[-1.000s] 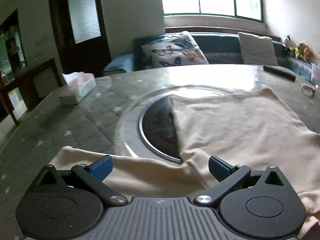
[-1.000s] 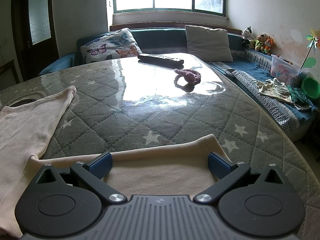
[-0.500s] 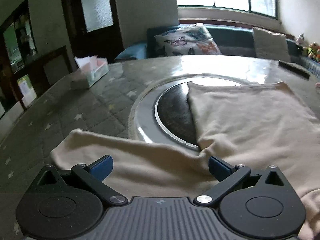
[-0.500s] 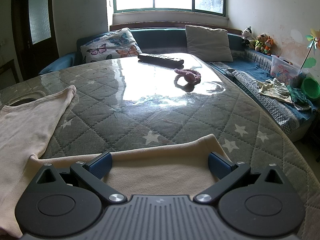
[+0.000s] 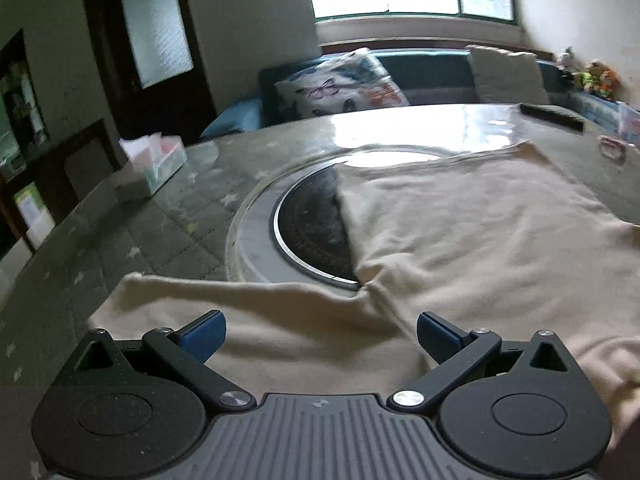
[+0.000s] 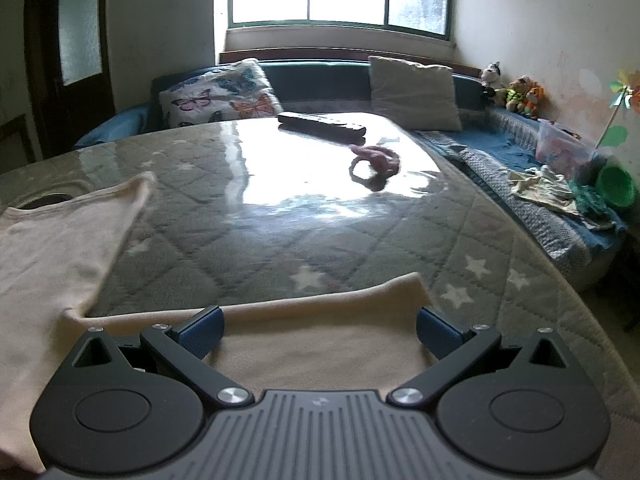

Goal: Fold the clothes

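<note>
A cream long-sleeved top lies flat on the quilted table, its body partly over a round black hob. Its left sleeve stretches out in front of my left gripper, which is open and hovers just above the sleeve. In the right wrist view the top's body is at the left and its right sleeve lies under my right gripper, which is open with nothing between its fingers.
A tissue box stands at the table's left. A black remote and a pink toy lie at the far right of the table. The round hob is set in the table's middle. A sofa with cushions runs behind.
My left gripper has drawn back and tilted up, so more of the left sleeve shows ahead of it. The right gripper has moved only slightly.
</note>
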`<state>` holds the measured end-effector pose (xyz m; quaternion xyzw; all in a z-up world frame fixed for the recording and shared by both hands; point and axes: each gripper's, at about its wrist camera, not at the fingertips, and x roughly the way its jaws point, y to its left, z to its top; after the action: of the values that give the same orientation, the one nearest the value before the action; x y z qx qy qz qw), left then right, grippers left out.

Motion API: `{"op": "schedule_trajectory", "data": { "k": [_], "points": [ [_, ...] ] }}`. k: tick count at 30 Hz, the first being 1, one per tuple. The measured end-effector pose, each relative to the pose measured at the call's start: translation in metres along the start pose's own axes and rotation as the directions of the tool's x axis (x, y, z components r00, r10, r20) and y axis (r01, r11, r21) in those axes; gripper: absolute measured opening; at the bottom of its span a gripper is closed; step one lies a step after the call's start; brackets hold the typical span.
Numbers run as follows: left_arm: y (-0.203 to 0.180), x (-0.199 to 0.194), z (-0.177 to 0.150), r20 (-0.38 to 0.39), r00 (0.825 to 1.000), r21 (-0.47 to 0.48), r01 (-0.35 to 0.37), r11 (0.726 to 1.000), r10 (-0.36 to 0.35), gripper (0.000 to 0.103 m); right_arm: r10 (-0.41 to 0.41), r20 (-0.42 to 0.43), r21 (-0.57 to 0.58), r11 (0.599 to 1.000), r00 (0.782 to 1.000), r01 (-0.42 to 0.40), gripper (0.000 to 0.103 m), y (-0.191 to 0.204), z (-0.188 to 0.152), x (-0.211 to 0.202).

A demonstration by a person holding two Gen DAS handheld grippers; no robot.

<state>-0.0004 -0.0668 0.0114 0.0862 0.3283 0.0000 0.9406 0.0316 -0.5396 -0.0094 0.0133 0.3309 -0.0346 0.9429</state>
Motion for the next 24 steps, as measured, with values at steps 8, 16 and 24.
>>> {"op": "schedule_trajectory", "data": {
  "k": [8,16,24],
  "points": [
    [-0.033,-0.023,-0.008,0.035,0.994,0.093,0.101,0.991,-0.105,0.103,0.185,0.035,-0.106,0.978,0.982,-0.181,0.103,0.056,-0.004,-0.046],
    [-0.063,-0.039,-0.022,0.077,0.984,0.235,0.136,0.963,-0.158,0.103,0.379,0.034,-0.362,0.867,0.925,-0.342,0.103,0.131,-0.026,-0.078],
    [-0.076,-0.043,-0.035,0.069,0.979,0.304,0.165,0.938,-0.194,0.103,0.375,-0.001,-0.505,0.800,0.927,-0.324,0.103,0.154,-0.064,-0.084]
  ]
}}
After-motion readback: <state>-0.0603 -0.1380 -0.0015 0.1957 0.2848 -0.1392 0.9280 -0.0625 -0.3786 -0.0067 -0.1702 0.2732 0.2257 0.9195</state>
